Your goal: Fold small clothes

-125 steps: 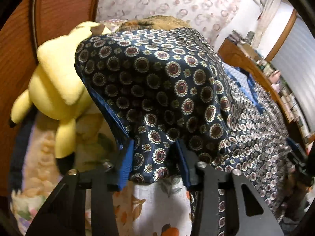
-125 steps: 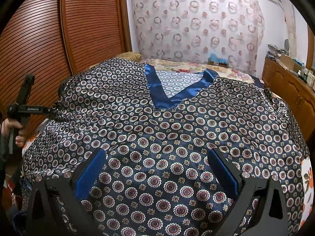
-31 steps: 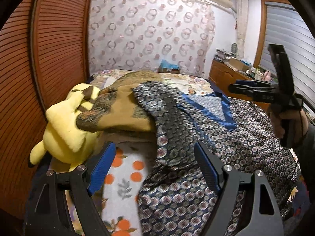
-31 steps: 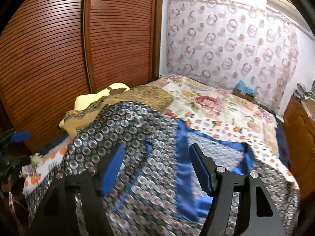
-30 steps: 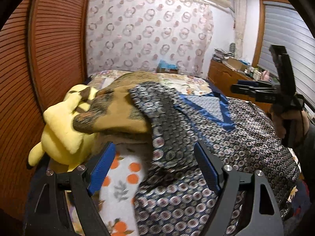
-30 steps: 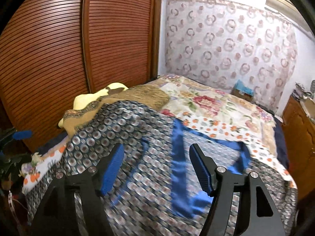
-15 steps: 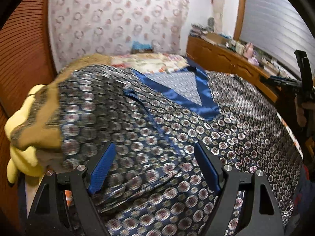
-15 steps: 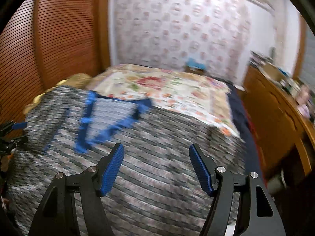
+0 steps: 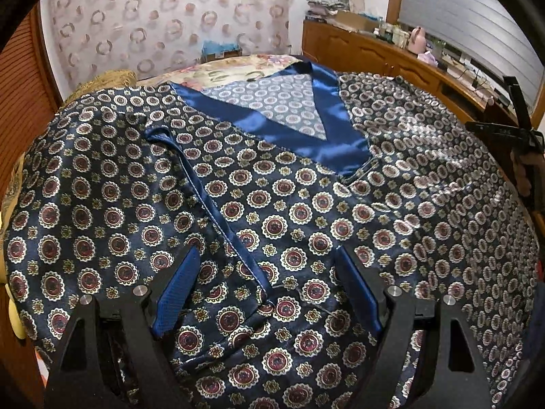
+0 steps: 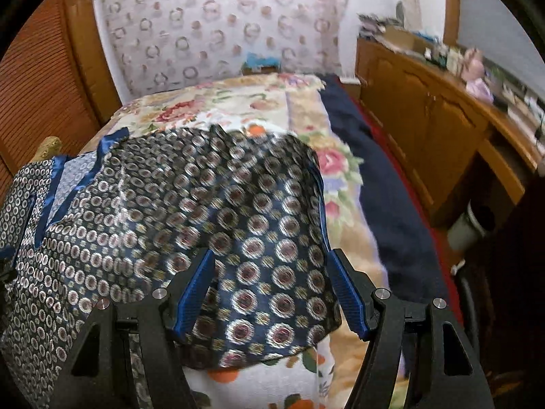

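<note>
Tongs, left (image 9: 269,293): jaws spread wide, empty, angled down over the near part of the garment with cloth showing between the blue pads but not pinched. Tongs, right (image 10: 272,289): likewise agape and holding nothing, poised above the garment's right sleeve (image 10: 259,238); this view is motion-blurred.

Garment (image 9: 272,211): dark navy satin top with a repeating medallion print and a bright blue V-neck band (image 9: 293,126). Lies face up and spread flat across the bed (image 10: 238,109), neckline toward the far end, apparently laid out so both sides can be reached for folding. Left sleeve already turned in over the chest, its blue-piped edge (image 9: 211,204) running diagonally toward the left tongs. Right sleeve lies out toward the bed's edge, not yet folded by the look of it.

Bed: floral cover, exposed beyond and right of the garment.

Surroundings: patterned curtain (image 9: 170,24) behind the bed; wooden cabinet (image 10: 436,119) along the right, cluttered on top; slatted wooden door (image 10: 41,78) on the left.

Assessment: the right tongs seem placed to take the right sleeve and bring it inward to match.
</note>
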Tool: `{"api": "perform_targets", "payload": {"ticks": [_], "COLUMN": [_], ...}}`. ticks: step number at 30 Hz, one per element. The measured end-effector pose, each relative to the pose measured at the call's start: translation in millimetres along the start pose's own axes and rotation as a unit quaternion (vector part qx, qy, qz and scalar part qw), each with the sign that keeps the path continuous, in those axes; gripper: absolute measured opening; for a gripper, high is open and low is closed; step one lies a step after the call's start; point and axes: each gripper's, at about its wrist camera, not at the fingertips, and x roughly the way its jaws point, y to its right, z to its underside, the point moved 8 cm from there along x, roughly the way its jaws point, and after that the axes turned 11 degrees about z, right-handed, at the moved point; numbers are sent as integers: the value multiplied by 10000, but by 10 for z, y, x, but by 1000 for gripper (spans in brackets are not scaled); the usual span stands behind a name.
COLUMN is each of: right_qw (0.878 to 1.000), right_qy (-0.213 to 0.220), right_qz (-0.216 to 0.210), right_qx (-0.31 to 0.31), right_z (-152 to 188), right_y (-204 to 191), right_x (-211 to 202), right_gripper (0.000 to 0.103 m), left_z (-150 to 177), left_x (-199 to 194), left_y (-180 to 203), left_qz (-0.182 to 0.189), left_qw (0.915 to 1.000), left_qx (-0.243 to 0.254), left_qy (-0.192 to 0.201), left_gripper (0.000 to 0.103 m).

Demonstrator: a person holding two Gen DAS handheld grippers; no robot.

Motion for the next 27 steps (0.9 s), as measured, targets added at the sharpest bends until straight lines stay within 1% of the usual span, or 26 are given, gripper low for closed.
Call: {"api": "perform_targets", "payload": {"ticks": [2, 3, 5, 6, 7, 8, 9, 10, 13, 15, 16, 17, 18, 19, 20, 24, 27], "right_qw": [9998, 9996, 9992, 9989, 9987, 9985, 9981, 9978, 9974, 9982, 9987, 9992, 9996, 9998, 9998, 9989, 9960], "right_qy": [-113, -148, -214, -251, -271, -275, -288, -285, -275, -230, -191, -152, -108, -47, 22, 444, 813], "right_qz": [-112, -159, -245, -293, -328, -374, -437, -480, -540, -445, -368, -267, -156, -141, -170, -120, -134], "right_qx": [104, 152, 227, 248, 264, 294, 338, 361, 396, 343, 298, 251, 198, 143, 113, -88, -346], "right_z": [85, 84, 94, 88, 103, 106, 35, 44, 20, 39, 49, 53, 48, 44, 30, -88, -225], "right_y": [36, 132, 235, 269, 284, 321, 357, 388, 358, 357, 352, 355, 321, 314, 297, 191, -25], "right_x": [-11, -2, -10, 16, 24, -2, -33, -54, -65, -72, -63, -63, -40, -56, -86, -337, -600], "right_gripper": [68, 67, 65, 63, 57, 54, 51, 46, 36, 30, 24, 16, 11, 5, 3, 2, 2], "left_z": [-6, -2, -2, 3, 4, 3, -5, -7, -2, -3, -2, -3, -5, -4, -8, -5, -7], "left_x": [16, 16, 57, 79, 104, 112, 128, 130, 123, 123, 123, 122, 123, 119, 121, 120, 127], "left_y": [15, 26, 55, 73, 84, 97, 104, 106, 98, 98, 99, 99, 99, 98, 97, 97, 104], "left_qz": [-36, -25, 13, 33, 40, 42, 44, 49, 54, 53, 54, 53, 51, 51, 51, 51, 33], "left_qw": [10000, 10000, 9999, 9998, 9997, 9996, 9996, 9996, 9996, 9996, 9996, 9996, 9996, 9996, 9996, 9997, 9997], "left_qx": [42, 60, 120, 145, 162, 181, 181, 180, 178, 179, 177, 176, 173, 174, 173, 169, 162], "left_qy": [-30, -42, -103, -144, -179, -196, -195, -196, -196, -195, -195, -195, -194, -194, -194, -192, -193], "left_gripper": [83, 85, 95, 98, 103, 103, 103, 103, 103, 103, 103, 103, 103, 103, 103, 103, 103]}}
